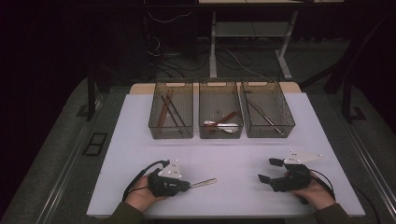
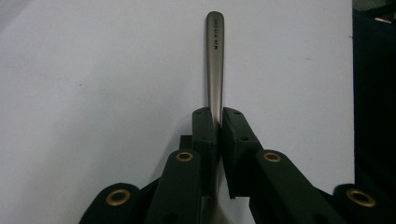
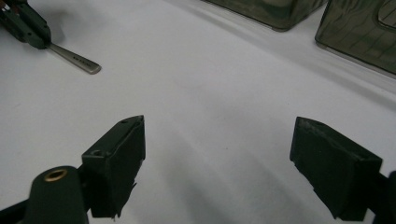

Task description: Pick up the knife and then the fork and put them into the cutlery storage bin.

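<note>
My left gripper (image 1: pixel 189 185) lies low over the white table (image 1: pixel 233 154) at the front left, shut on a slim metal utensil (image 1: pixel 204 182). Its handle sticks out to the right, level with the table. In the left gripper view the two pads (image 2: pixel 236 128) press on the metal utensil's handle (image 2: pixel 215 56), and its other end is hidden between the jaws of my left gripper (image 2: pixel 215 116). My right gripper (image 1: pixel 268 170) rests at the front right, jaws wide open and nothing between them (image 3: pixel 219 135). The right gripper view shows the utensil's handle tip (image 3: pixel 77 60) and the left gripper (image 3: pixel 23 25) at its top left.
Three clear bins stand in a row at the back of the table. The left bin (image 1: pixel 170 132) holds brown sticks, the middle bin (image 1: pixel 220 133) a white spoon and a brown piece, the right bin (image 1: pixel 271 132) a long metal utensil. Beyond the table's far edge are desk legs and cables.
</note>
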`<state>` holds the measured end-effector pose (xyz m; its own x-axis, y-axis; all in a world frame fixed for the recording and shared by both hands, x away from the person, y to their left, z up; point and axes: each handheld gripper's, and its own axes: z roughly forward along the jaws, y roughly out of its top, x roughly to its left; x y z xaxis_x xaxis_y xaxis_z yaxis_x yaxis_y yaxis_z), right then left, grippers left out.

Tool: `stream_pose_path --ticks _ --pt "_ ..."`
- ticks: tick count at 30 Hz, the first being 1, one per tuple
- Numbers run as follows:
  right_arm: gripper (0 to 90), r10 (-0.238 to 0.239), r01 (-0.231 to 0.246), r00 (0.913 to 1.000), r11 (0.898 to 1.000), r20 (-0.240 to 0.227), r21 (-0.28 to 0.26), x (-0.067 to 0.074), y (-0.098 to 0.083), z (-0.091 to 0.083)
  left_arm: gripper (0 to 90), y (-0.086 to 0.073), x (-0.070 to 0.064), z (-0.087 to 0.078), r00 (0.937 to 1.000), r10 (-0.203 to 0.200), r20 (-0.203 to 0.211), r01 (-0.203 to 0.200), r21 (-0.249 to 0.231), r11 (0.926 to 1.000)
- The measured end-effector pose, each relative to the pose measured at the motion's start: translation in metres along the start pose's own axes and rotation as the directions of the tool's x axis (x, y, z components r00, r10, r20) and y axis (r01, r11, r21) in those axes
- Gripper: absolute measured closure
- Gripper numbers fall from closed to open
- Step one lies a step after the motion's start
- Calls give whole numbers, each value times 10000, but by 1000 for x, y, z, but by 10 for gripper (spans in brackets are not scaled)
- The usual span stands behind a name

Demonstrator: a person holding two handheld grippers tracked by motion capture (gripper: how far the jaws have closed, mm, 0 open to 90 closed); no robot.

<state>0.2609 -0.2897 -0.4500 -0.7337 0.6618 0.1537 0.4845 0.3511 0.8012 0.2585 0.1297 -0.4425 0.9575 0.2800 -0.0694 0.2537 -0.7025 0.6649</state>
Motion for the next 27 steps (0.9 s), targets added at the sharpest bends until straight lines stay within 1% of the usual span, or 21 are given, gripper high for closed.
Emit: stream_pose_path --ticks 2,4,7,9,10,11,13,15,16,17,18,19,20,22,24,27 --pt "177 -46 46 10000 10000 16 4 0 0 0 837 0 1 0 9999 -82 151 82 -13 10000" --pt "178 -105 105 9999 9999 22 -62 0 1 0 839 0 0 0 9996 -63 273 64 -20 10000" --pt "177 -185 185 9998 9998 -52 -20 0 1 0 839 1 -1 -1 9996 -8 280 9 -48 10000" --pt "178 -287 288 9996 9995 -78 106 0 2 0 840 3 -1 -3 9997 -64 254 72 -310 9995" --pt "178 -360 363 9993 9991 -139 205 0 3 0 840 4 -1 -4 9996 -76 278 87 -382 9992" --pt "178 -334 339 9993 9990 -186 300 0 4 -1 840 4 -1 -5 9994 -128 315 144 -500 9986" --pt "177 -262 282 9986 9986 -454 446 0 6 -1 839 6 0 -8 9997 -59 255 74 -576 9983" --pt "164 -444 477 9971 9975 -615 525 2 8 -2 840 7 0 -9 9998 -30 205 44 -689 9976" --pt "138 -677 715 9955 9958 -663 572 3 10 -2 840 8 0 -10 9998 -22 201 37 -754 9971" --pt "139 -865 916 9932 9938 -777 638 4 11 -2 840 9 0 -11 9998 6 216 11 -803 9968" --pt "138 -981 1039 9915 9924 -856 663 6 13 -2 840 11 0 -11 9998 43 217 -24 -869 9962" --pt "138 -1047 1125 9895 9907 -992 767 7 15 -1 840 12 -1 -12 9997 -22 232 44 -934 9956" --pt "139 -1094 1190 9876 9894 -1122 827 9 17 -1 840 14 -1 -12 9997 87 249 -63 -961 9954" --pt "139 -1100 1238 9833 9883 -1451 895 11 22 0 840 18 -2 -12 9994 51 333 -12 -1148 9934" --pt "140 -979 1160 9788 9889 -1801 928 12 27 1 839 24 -1 -12 9989 235 408 -186 -1178 9929" --pt "143 -1156 1375 9734 9853 -1979 1010 13 34 6 839 32 -1 -10 9981 393 473 -332 -1232 9918"
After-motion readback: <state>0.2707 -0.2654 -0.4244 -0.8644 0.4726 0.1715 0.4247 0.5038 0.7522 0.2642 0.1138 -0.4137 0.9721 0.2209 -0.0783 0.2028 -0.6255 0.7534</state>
